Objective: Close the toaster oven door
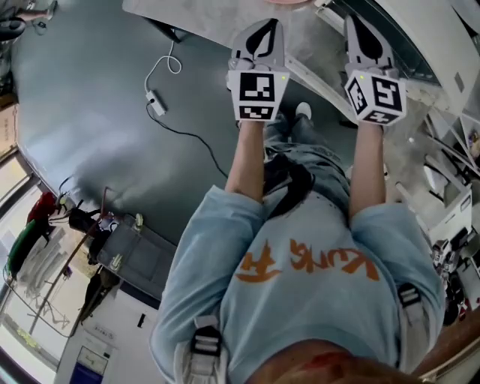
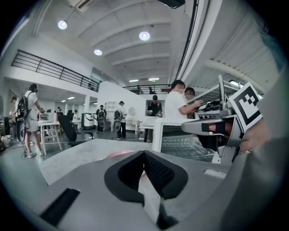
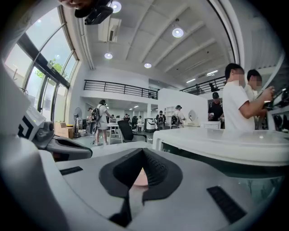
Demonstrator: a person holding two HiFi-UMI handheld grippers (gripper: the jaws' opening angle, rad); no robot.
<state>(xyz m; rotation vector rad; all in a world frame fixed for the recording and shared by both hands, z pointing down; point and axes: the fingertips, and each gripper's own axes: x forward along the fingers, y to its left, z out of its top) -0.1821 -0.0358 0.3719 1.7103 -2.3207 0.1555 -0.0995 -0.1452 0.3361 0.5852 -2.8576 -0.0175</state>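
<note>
The white toaster oven (image 2: pixel 168 133) stands on the table ahead and to the right of my left gripper (image 2: pixel 143 153); a wire rack (image 2: pixel 187 146) shows through its front. In the right gripper view the oven's white top (image 3: pixel 226 145) fills the right side, close to my right gripper (image 3: pixel 142 151). Both grippers are shut with nothing between their pads. From the head view they are held side by side over the table edge, left gripper (image 1: pixel 259 37) and right gripper (image 1: pixel 365 34). I cannot tell how the oven door stands.
A pink round thing (image 2: pixel 119 154) lies on the pale table (image 1: pixel 202 19) just beyond the jaws. A white cable with an adapter (image 1: pixel 156 101) trails on the grey floor. Several people (image 2: pixel 178 108) stand behind the oven; a black chair (image 2: pixel 70 131) stands further left.
</note>
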